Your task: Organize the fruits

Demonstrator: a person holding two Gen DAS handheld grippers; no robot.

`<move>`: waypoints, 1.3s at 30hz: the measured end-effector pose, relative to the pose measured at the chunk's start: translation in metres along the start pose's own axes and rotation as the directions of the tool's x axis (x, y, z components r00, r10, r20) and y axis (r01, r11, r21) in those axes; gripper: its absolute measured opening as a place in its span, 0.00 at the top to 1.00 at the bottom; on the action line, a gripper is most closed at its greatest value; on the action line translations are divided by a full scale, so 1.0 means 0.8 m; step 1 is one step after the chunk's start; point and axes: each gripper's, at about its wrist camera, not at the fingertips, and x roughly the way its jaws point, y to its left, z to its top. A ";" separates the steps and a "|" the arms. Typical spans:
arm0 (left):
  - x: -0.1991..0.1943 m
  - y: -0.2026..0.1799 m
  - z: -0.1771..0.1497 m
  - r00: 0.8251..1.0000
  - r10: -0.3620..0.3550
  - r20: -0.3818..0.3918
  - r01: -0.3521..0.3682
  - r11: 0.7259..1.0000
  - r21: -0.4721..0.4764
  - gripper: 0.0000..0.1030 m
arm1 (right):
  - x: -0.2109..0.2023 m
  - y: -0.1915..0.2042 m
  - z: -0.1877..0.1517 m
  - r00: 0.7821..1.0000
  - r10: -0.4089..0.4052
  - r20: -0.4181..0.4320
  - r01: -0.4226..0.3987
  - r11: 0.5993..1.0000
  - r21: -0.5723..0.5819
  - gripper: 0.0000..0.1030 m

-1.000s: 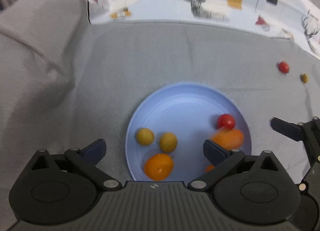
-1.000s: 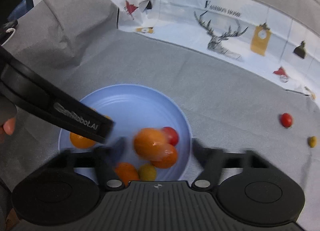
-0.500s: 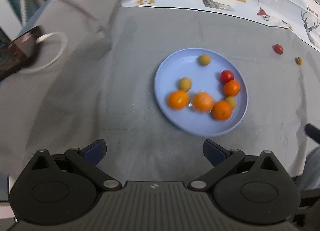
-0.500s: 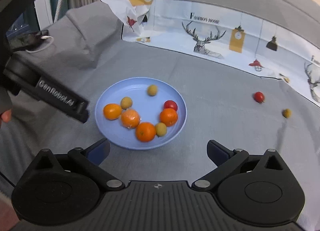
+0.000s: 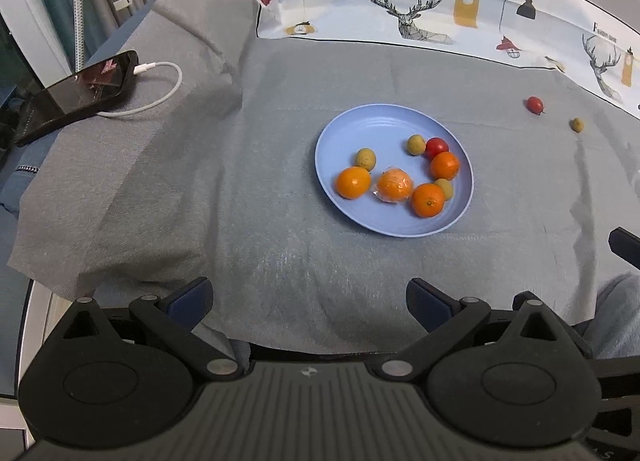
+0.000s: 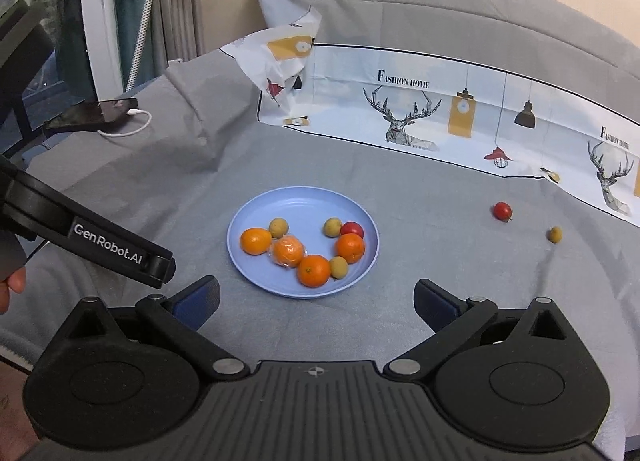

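Observation:
A light blue plate (image 5: 372, 125) on the grey cloth holds several oranges, one of them in clear wrap (image 5: 395, 185), a red tomato (image 5: 437, 147) and three small yellow-green fruits. Another red tomato (image 5: 535, 104) and a small yellow fruit (image 5: 576, 124) lie loose on the cloth, far right of the plate. My left gripper (image 5: 310, 297) hangs open and empty well in front of the plate. In the right wrist view the plate (image 6: 300, 201) lies ahead of my right gripper (image 6: 316, 299), which is wide open with nothing between its fingers.
A black phone (image 5: 76, 95) on a white cable (image 5: 160, 97) lies at the far left. A printed deer-pattern sheet (image 5: 400, 9) lines the back. The cloth's front edge (image 5: 320, 345) runs just under the left gripper. The left gripper's finger (image 6: 120, 253) crosses the right view's left side.
Both grippers have drawn back and up from the plate. The right jaws widened, and the orange seen between them a second ago now lies in the plate, where the fruit has shifted.

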 end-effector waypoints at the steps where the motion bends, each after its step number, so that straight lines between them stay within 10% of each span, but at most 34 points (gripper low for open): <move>1: -0.001 0.000 -0.002 1.000 -0.001 0.001 0.001 1.000 -0.001 0.00 | -0.002 0.000 0.000 1.000 0.001 0.003 -0.001 1.000 0.000 0.01; 39: -0.059 -0.018 -0.033 0.995 0.002 0.097 -0.007 0.999 0.048 0.00 | -0.060 -0.012 -0.014 0.993 0.006 0.122 -0.013 0.998 0.058 0.01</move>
